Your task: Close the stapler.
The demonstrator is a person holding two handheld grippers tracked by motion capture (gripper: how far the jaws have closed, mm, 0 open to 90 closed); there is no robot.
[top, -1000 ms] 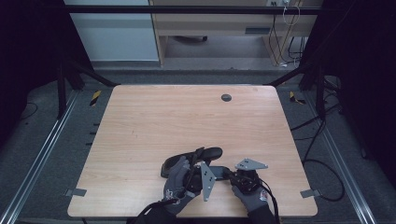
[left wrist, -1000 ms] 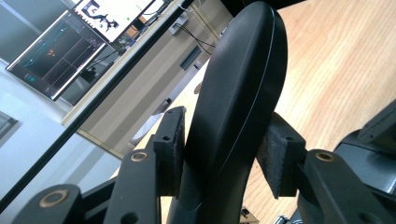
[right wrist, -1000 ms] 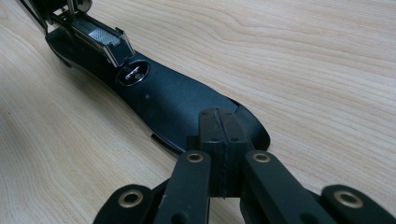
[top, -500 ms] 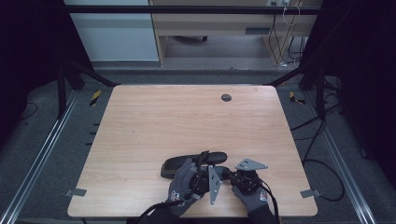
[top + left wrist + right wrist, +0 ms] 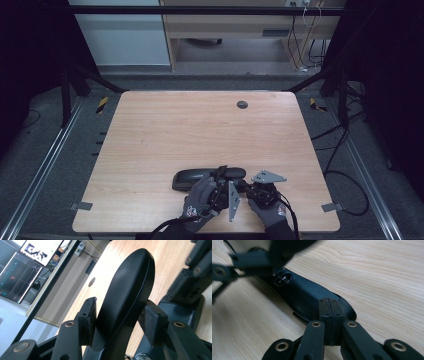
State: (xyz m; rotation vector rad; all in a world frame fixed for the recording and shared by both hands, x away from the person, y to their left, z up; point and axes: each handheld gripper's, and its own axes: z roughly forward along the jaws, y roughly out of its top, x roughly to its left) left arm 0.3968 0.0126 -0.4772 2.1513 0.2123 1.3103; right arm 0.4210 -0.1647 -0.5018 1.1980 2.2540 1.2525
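Observation:
A black oblong object [image 5: 200, 177] with a glossy curved shell lies near the table's front edge. My left gripper [image 5: 220, 183] is shut on it, held by a gloved hand. In the left gripper view, the left gripper [image 5: 119, 319] has a pad pressed on each side of the object [image 5: 130, 282]. My right gripper [image 5: 248, 186] meets the object's right end. In the right gripper view, the right gripper [image 5: 331, 308] has its pads pressed flat together over the object's near end [image 5: 304, 293]. I cannot tell if a thin edge is caught between them.
The wooden table [image 5: 200, 125] has a small round grommet hole [image 5: 242, 104] near its far edge. Dark floor, metal rails and cables surround the table. A desk and cables stand beyond the far side.
The black object, tilted up at its right end a second ago, now lies flatter along the table. Both hands have shifted slightly to the right with it.

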